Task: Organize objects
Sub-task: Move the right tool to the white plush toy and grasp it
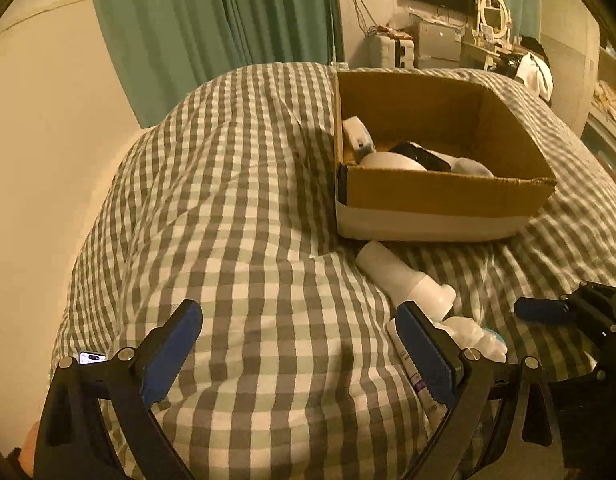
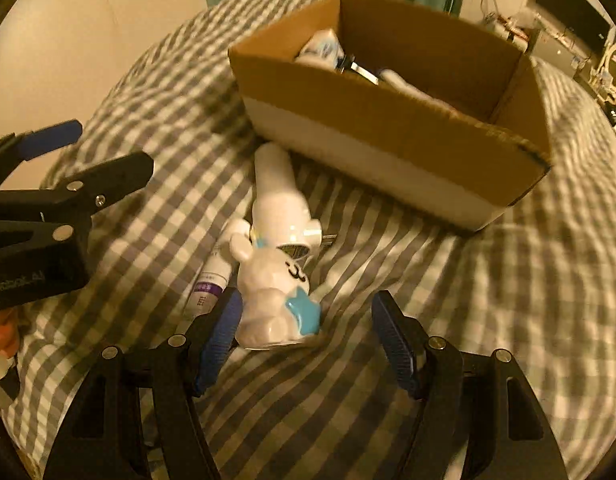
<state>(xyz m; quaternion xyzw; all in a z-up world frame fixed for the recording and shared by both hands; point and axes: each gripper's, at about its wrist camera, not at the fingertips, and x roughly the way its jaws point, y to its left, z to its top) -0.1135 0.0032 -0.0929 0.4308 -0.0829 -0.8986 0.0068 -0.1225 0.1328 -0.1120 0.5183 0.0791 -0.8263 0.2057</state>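
A cardboard box (image 1: 448,196) (image 2: 388,120) sits on the checked bedspread and holds several white and dark items. In front of it lie a white bottle (image 1: 404,276) (image 2: 279,196), a white figurine with blue trim (image 2: 271,292) (image 1: 480,340), and a tube with a purple label (image 2: 207,288) (image 1: 416,380). My left gripper (image 1: 299,340) is open and empty above the bedspread, left of these items. My right gripper (image 2: 305,320) is open, its left finger beside the figurine's base. The right gripper also shows at the right edge of the left wrist view (image 1: 548,310).
The checked bedspread (image 1: 247,240) covers the whole bed. A beige wall lies to the left and green curtains (image 1: 207,20) behind. A phone (image 1: 92,358) lies near the bed's left edge. A dresser with clutter (image 1: 468,44) stands far back right.
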